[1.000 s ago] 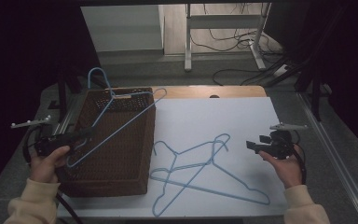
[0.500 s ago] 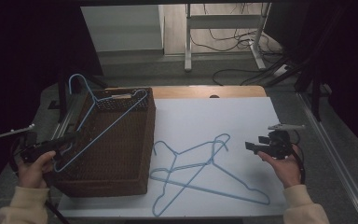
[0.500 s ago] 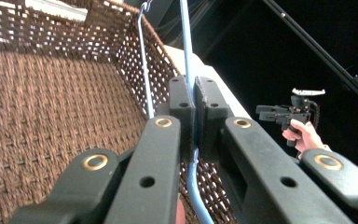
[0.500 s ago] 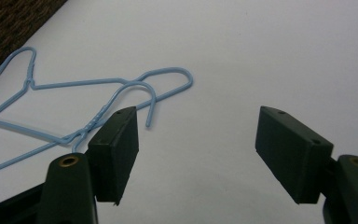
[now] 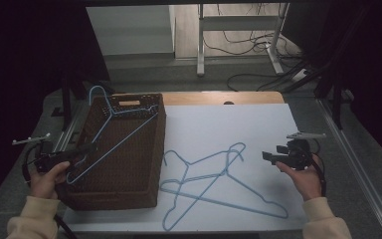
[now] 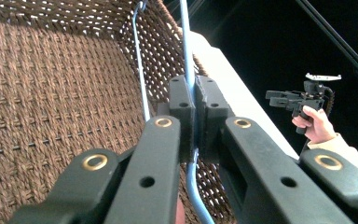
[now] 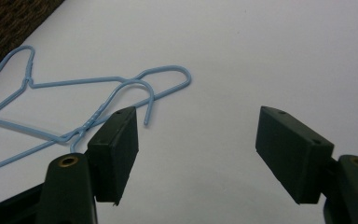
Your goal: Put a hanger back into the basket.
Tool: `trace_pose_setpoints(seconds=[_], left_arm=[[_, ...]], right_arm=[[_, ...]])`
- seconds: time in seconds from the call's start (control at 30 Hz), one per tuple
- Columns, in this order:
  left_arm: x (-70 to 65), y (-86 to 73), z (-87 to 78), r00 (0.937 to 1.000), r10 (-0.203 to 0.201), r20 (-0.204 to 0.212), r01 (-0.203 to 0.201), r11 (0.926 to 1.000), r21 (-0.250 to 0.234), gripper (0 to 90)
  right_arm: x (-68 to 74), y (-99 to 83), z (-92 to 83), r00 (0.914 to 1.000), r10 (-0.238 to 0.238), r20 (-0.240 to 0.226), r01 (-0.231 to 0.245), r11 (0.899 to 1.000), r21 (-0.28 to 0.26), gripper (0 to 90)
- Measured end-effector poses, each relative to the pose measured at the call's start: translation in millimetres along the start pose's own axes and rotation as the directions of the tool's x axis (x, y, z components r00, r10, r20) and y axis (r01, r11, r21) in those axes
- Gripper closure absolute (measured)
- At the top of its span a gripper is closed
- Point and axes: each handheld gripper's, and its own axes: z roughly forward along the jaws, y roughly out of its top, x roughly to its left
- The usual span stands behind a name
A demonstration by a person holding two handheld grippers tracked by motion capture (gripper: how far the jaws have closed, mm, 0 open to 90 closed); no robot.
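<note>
Blue hanger (image 5: 110,135): clamped between fingers of left gripper (image 5: 82,149) by lower corner, slanted across wicker basket (image 5: 129,189), apparently for lowering inside; right gripper (image 5: 269,157) fingers spread, nothing between, poised over white surface (image 5: 258,124) near two loose hangers (image 5: 214,181), likely next

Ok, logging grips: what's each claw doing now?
Left claw: shut on a blue hanger over the basket.
Right claw: open, holding nothing.

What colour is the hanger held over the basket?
Light blue hanger; left gripper view shows it best.
</note>
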Motion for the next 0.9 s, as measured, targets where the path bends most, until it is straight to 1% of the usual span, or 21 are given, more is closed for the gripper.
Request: trace_pose_setpoints(seconds=[0.03, 0.1, 0.17, 0.2, 0.23, 0.27, 0.3, 0.33, 0.37, 0.43, 0.47, 0.5, 0.53, 0.57, 0.63, 0.67, 0.7, 0.73, 0.77, 0.8, 0.9], left_arm=[[0.1, 0.1, 0.6, 1.0, -0.006, 0.001, 0.006, 1.0, -0.001, 86.6], [-0.1, 0.6, 1.0, 1.0, -0.002, 0.004, 0.002, 1.0, -0.001, 86.6], [0.4, 1.0, 2.5, 1.0, -0.005, 0.004, 0.005, 0.9999, 0.01, 86.5], [0.9, 1.5, 3.7, 0.9999, -0.01, 0.001, 0.01, 0.9996, 0.026, 86.4], [1.0, 2.2, 5.2, 0.9988, -0.031, -0.039, 0.032, 0.9987, 0.04, 85.5], [0.1, 3.4, 6.3, 0.9924, -0.044, -0.115, 0.049, 0.9981, 0.037, 76.5], [-1.4, 4.9, 7.7, 0.9843, -0.03, -0.174, 0.037, 0.9987, 0.036, 60.2], [-2.4, 6.1, 8.1, 0.9751, -0.013, -0.221, 0.025, 0.9984, 0.051, 46.3], [-3.8, 6.2, 8.2, 0.9698, 0.004, -0.244, 0.011, 0.9981, 0.061, 41.8], [-7.1, 5.2, 8.3, 0.9705, 0.026, -0.24, -0.009, 0.9974, 0.072, 37.3], [-9.7, 4.5, 8.1, 0.9687, 0.04, -0.245, -0.023, 0.997, 0.074, 36.0], [-11.8, 4.0, 7.9, 0.9685, 0.05, -0.244, -0.033, 0.9966, 0.076, 35.2], [-15.6, 3.2, 7.7, 0.9708, 0.069, -0.23, -0.052, 0.9955, 0.078, 35.1], [-19.2, 2.6, 7.8, 0.9717, 0.089, -0.219, -0.073, 0.994, 0.082, 35.0], [-26.4, 1.5, 9.1, 0.972, 0.121, -0.202, -0.105, 0.9905, 0.089, 34.5], [-32.0, 0.6, 10.8, 0.9715, 0.145, -0.188, -0.128, 0.9868, 0.099, 34.0], [-35.6, -0.1, 12.1, 0.9702, 0.161, -0.181, -0.143, 0.9839, 0.107, 32.5], [-40.5, -1.0, 14.4, 0.9667, 0.182, -0.18, -0.163, 0.9798, 0.116, 31.4], [-40.5, -1.0, 14.4, 0.9667, 0.182, -0.18, -0.163, 0.9798, 0.116, 29.5], [-49.5, -3.0, 19.9, 0.9618, 0.215, -0.169, -0.193, 0.9715, 0.137, 27.9], [-60.4, -7.1, 30.1, 0.9568, 0.255, -0.14, -0.232, 0.9593, 0.16, 25.0]], right_arm=[[0.0, 0.0, 0.2, 1.0, -0.001, 0.0, 0.001, 1.0, 0.001, 30.2], [0.0, -0.1, 0.8, 1.0, -0.004, 0.0, 0.004, 1.0, 0.001, 30.2], [0.1, 0.0, 1.3, 1.0, -0.003, 0.0, 0.003, 1.0, 0.003, 30.2], [0.0, 0.1, 1.4, 1.0, -0.005, -0.002, 0.005, 1.0, 0.004, 30.2], [0.0, 0.0, 1.5, 1.0, -0.005, -0.002, 0.005, 1.0, 0.005, 30.2], [0.0, 0.0, 1.5, 1.0, -0.005, -0.002, 0.005, 1.0, 0.005, 30.2], [0.1, 0.0, 1.3, 1.0, -0.005, -0.002, 0.005, 1.0, 0.005, 30.2], [0.2, -0.1, 1.2, 1.0, -0.006, -0.002, 0.006, 1.0, 0.002, 30.2], [0.2, -0.1, 0.9, 1.0, -0.006, -0.002, 0.006, 1.0, 0.001, 30.2], [0.2, -0.2, -0.2, 1.0, -0.003, -0.003, 0.003, 1.0, 0.001, 30.2], [-0.1, -0.4, -0.2, 1.0, -0.003, -0.002, 0.003, 1.0, 0.0, 30.2], [-0.2, -0.4, -0.2, 1.0, -0.001, -0.002, 0.001, 1.0, 0.0, 30.2], [-0.4, -0.4, -0.2, 1.0, -0.001, -0.002, 0.001, 1.0, 0.002, 30.2], [-0.5, -0.5, 0.1, 1.0, -0.002, -0.001, 0.002, 1.0, 0.003, 30.2], [-0.2, -0.6, 0.8, 1.0, -0.004, -0.002, 0.004, 1.0, 0.002, 30.2], [0.0, -0.5, 1.0, 1.0, -0.005, -0.002, 0.005, 1.0, 0.003, 30.2], [0.5, -0.5, 1.4, 1.0, -0.006, -0.003, 0.006, 1.0, 0.004, 30.1], [0.6, -0.4, 1.4, 1.0, -0.008, -0.004, 0.008, 1.0, 0.005, 30.1], [0.6, -0.4, 1.4, 1.0, -0.008, -0.004, 0.008, 1.0, 0.005, 30.1], [1.0, -0.4, 1.9, 0.9999, -0.01, -0.007, 0.01, 1.0, 0.006, 29.7], [1.5, -0.6, 2.1, 0.9998, -0.017, -0.01, 0.017, 1.0, 0.005, 29.0]])
